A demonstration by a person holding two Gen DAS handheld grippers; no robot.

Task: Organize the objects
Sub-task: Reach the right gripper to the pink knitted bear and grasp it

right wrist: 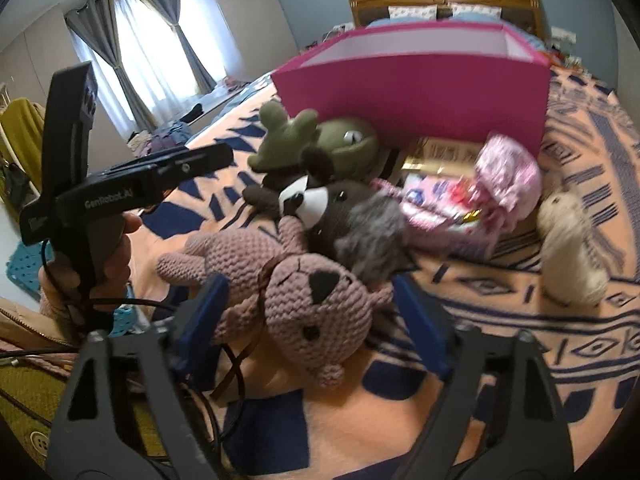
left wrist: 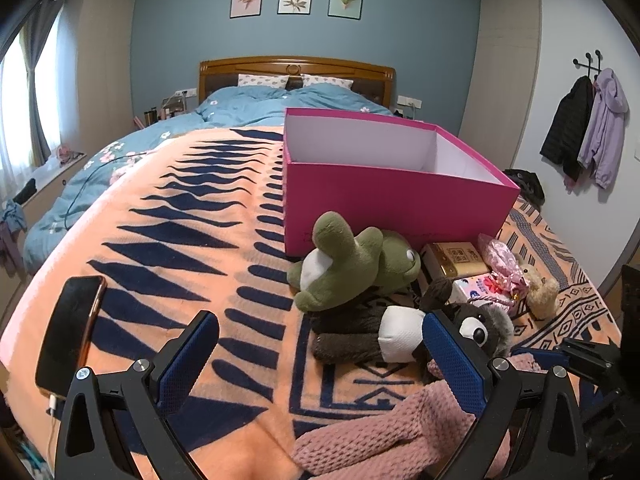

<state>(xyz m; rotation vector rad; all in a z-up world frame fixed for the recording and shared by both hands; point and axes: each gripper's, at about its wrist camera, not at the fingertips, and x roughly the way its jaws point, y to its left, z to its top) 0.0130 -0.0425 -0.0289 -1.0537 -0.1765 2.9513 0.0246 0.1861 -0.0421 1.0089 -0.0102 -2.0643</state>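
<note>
An open pink box with a white inside stands on the bed; it also shows in the right wrist view. In front of it lie a green frog plush, a dark brown plush and a pink knitted bear. My left gripper is open and empty, above the blanket left of the brown plush. My right gripper is open, its jaws on either side of the knitted bear's head.
A black phone on a cable lies at the blanket's left edge. Right of the plush toys lie a gold box, a pink packet, a pink wrapped bundle and a small cream bear. The left gripper's body stands left.
</note>
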